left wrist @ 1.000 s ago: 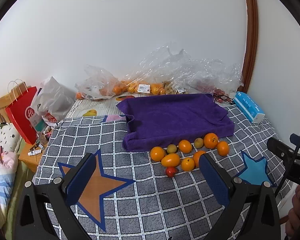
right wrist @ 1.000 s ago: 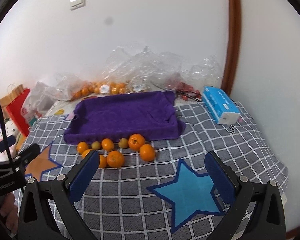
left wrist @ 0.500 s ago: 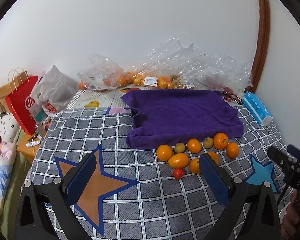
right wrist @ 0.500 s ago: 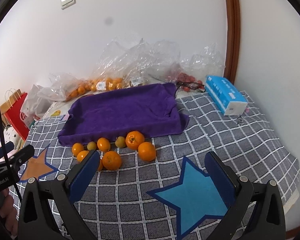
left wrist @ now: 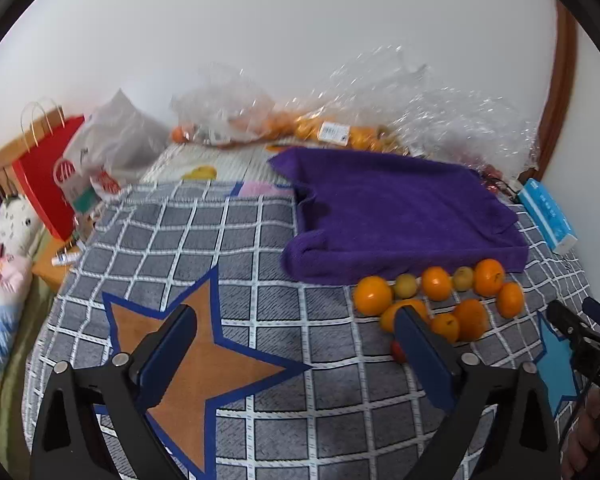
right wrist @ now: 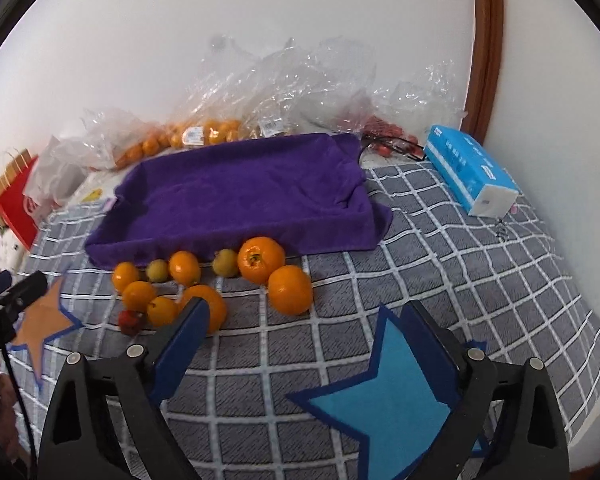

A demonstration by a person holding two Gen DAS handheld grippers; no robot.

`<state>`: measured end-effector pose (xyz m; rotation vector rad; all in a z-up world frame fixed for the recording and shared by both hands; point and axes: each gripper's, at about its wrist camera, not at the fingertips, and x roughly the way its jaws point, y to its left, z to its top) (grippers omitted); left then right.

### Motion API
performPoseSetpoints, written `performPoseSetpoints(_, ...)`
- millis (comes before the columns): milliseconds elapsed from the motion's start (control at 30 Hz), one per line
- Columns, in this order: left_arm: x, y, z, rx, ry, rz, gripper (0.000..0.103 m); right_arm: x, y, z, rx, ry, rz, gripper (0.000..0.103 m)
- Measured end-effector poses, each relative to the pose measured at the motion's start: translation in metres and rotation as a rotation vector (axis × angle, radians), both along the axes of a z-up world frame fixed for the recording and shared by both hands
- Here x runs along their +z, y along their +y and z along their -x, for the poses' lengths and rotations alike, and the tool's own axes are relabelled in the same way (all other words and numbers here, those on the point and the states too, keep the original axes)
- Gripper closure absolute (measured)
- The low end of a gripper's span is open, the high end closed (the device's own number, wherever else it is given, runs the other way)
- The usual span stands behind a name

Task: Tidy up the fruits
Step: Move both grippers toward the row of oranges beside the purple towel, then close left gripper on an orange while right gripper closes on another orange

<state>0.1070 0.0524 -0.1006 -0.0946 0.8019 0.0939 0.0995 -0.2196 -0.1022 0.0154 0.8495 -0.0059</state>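
Observation:
Several oranges and two small yellow-green fruits lie in a cluster on the checked grey cloth, just in front of a purple towel-lined tray. A small red fruit sits at the cluster's near left. The cluster shows in the left wrist view with the tray behind it. My left gripper is open and empty over the orange star. My right gripper is open and empty above the blue star, close in front of the fruits.
Clear plastic bags with more oranges lie against the wall behind the tray. A blue tissue pack sits at the right. A red paper bag and a white bag stand at the left, beyond the cloth's edge.
Both grippers have moved forward and lower toward the fruit cluster, which now looks larger. The left view has swung left. Both jaws stay open.

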Motion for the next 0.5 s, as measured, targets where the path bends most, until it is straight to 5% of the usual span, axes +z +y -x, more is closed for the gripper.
performPoseSetpoints(133, -0.014, 0.014, -0.010, 0.012, 0.026, 0.023, 0.007, -0.007, -0.003, -0.007, 0.007, -0.008, 0.011, 0.010)
performPoseSetpoints(500, -0.037, 0.025, -0.019, -0.044, 0.083, 0.089, 0.008, -0.050, -0.004, -0.037, 0.059, 0.092, -0.065, 0.042)
